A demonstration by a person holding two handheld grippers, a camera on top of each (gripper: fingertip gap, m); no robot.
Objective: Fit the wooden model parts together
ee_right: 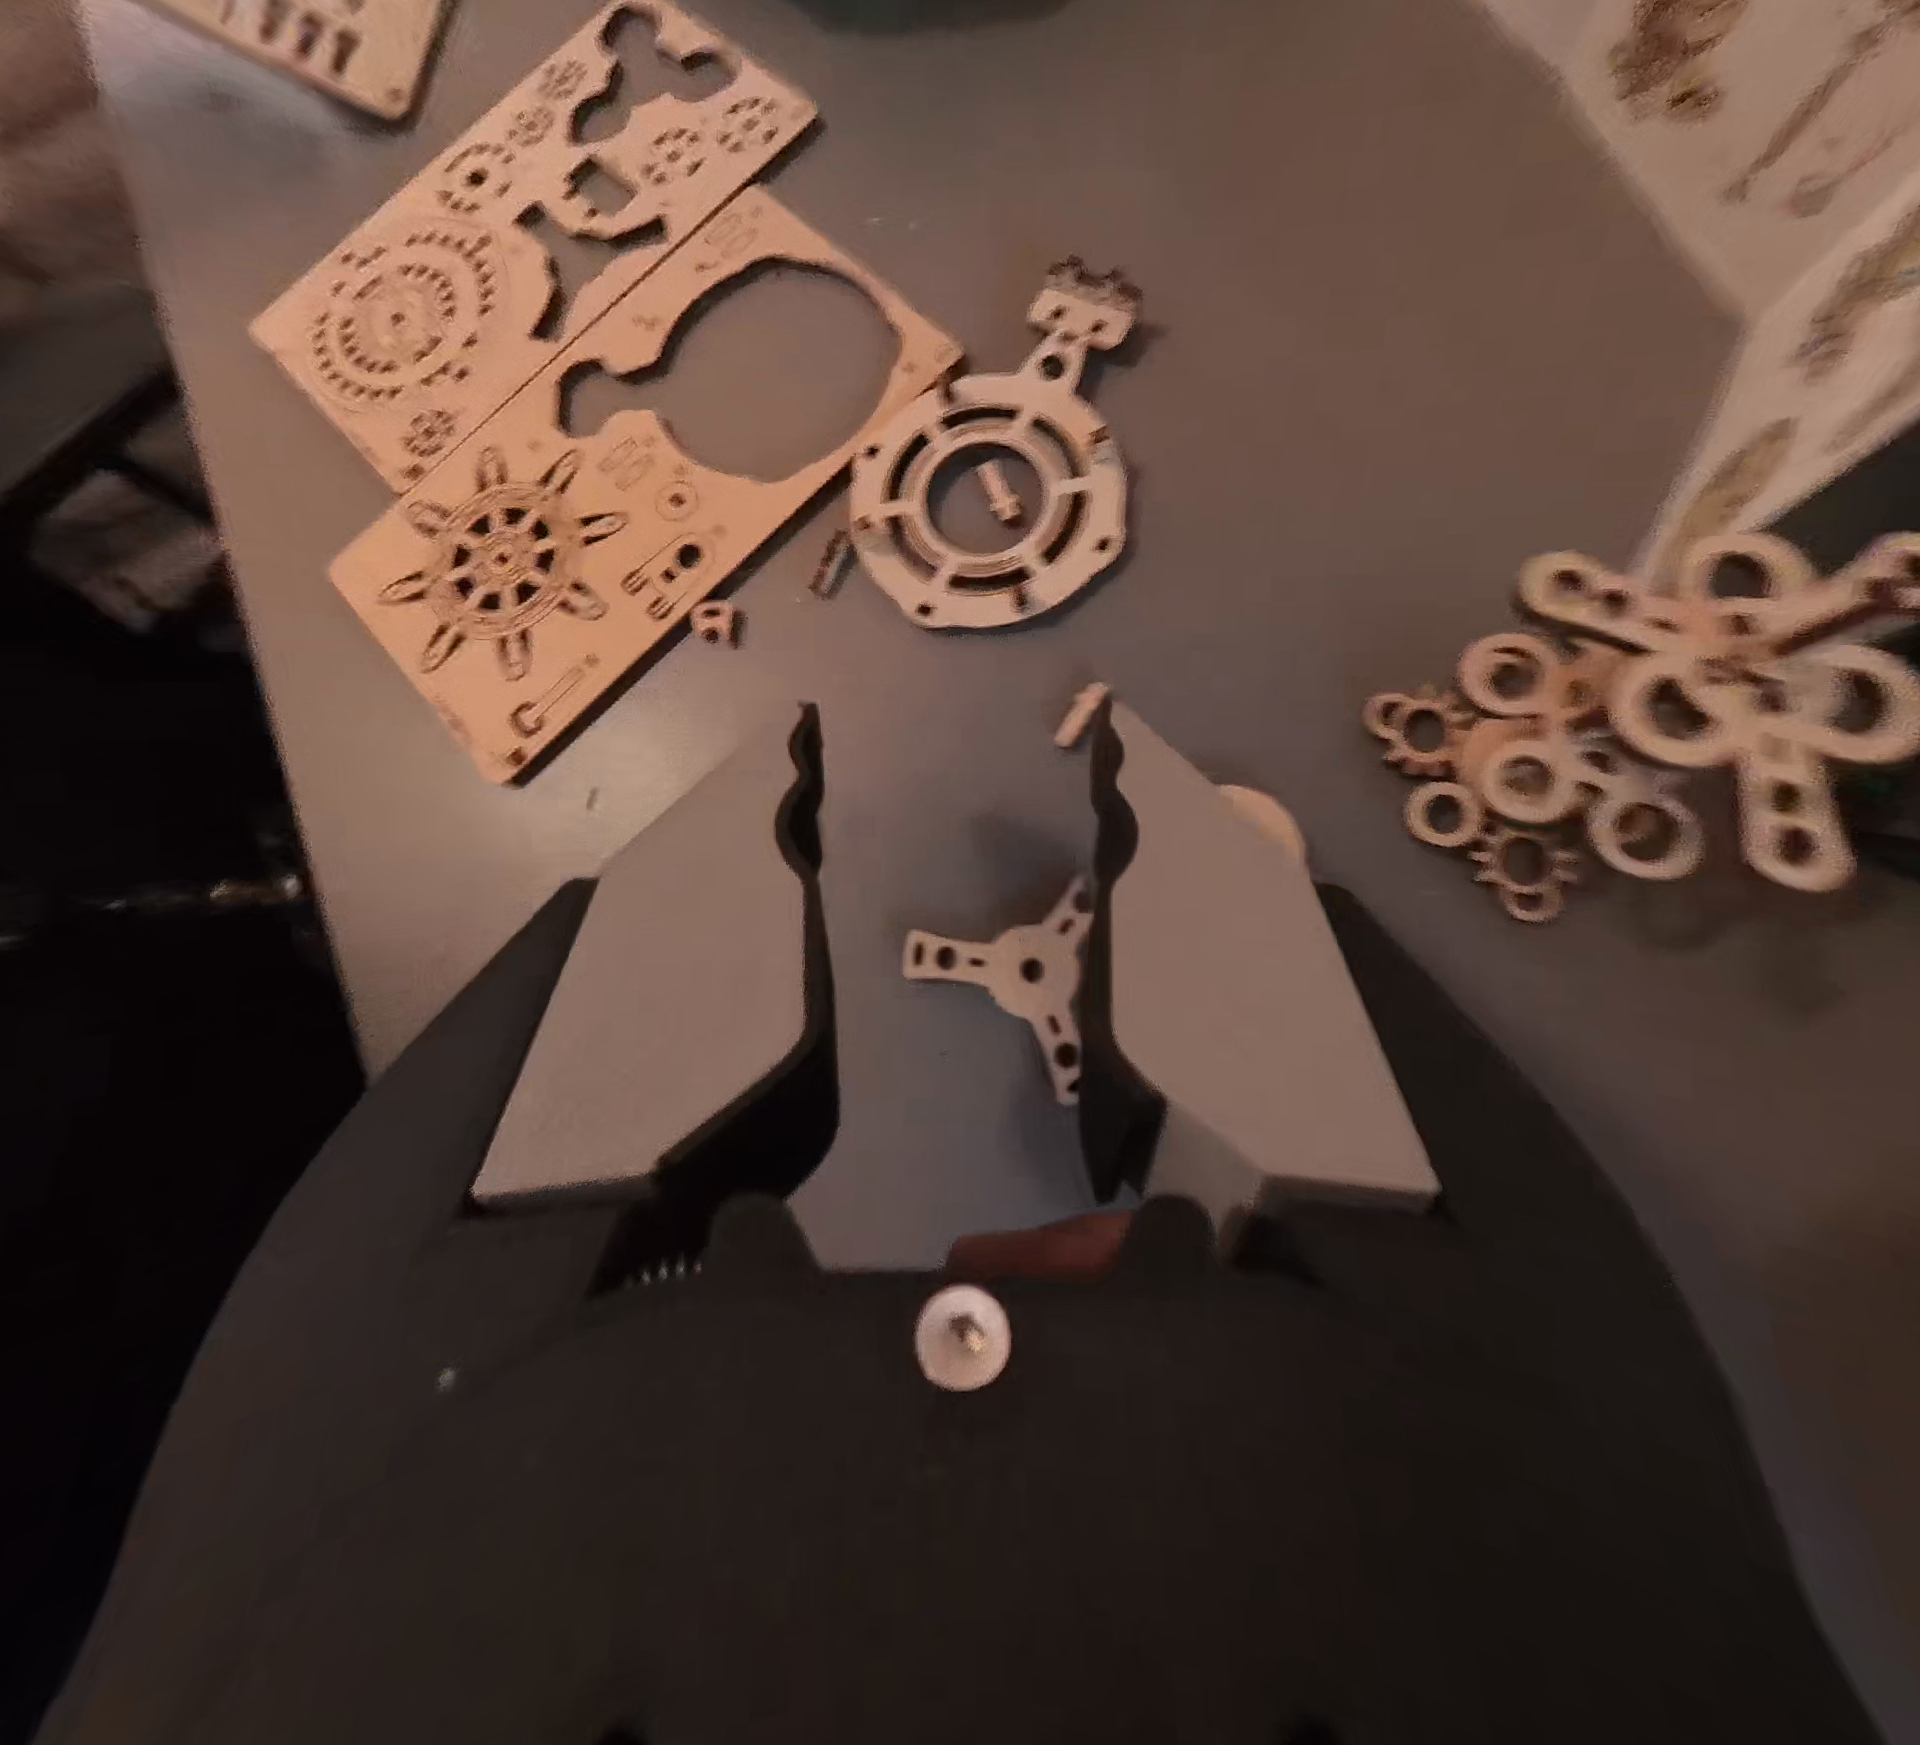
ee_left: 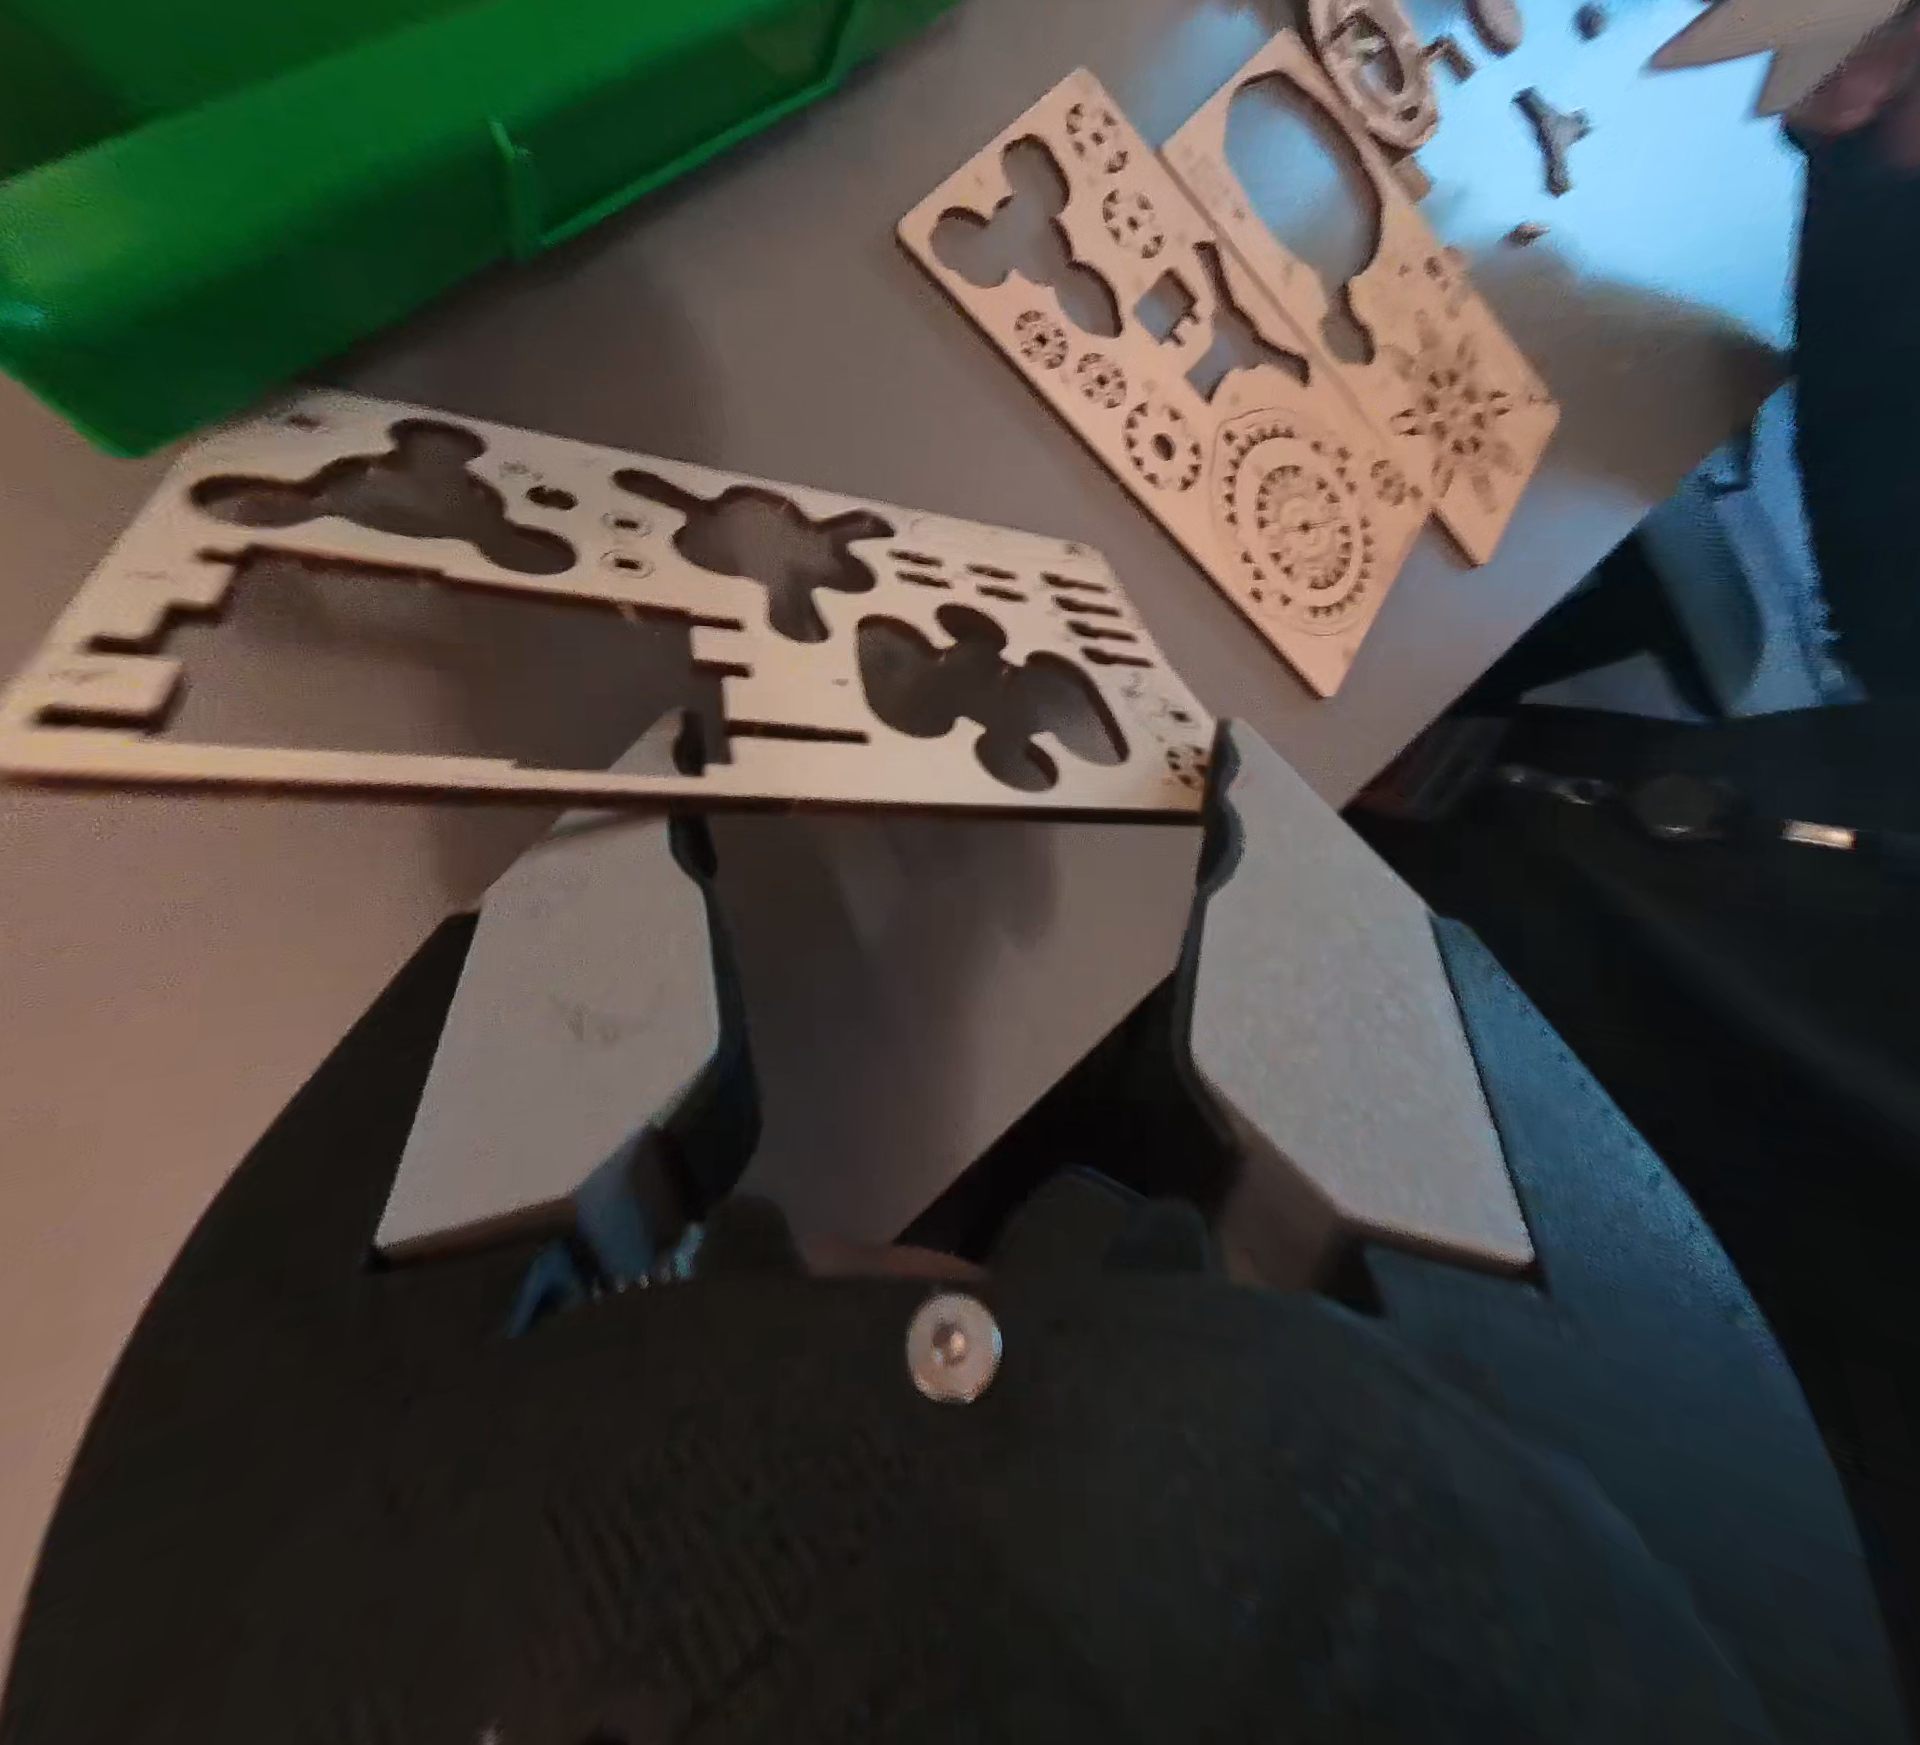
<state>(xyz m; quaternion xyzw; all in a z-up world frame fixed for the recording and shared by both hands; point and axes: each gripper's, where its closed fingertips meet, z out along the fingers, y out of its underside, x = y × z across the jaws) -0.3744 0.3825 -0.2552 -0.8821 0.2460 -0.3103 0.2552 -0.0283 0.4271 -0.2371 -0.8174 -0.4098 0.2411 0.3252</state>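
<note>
Right gripper point(ee_right: 951, 729) open over three-armed wooden part point(ee_right: 1003, 968) on table point(ee_right: 1351, 448).

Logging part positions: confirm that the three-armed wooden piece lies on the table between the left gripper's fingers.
Wrong gripper. The right wrist view shows the three-armed wooden piece on the table between the right gripper's fingers, close against one of them. The left gripper has a cut-out wooden sheet instead.
</note>
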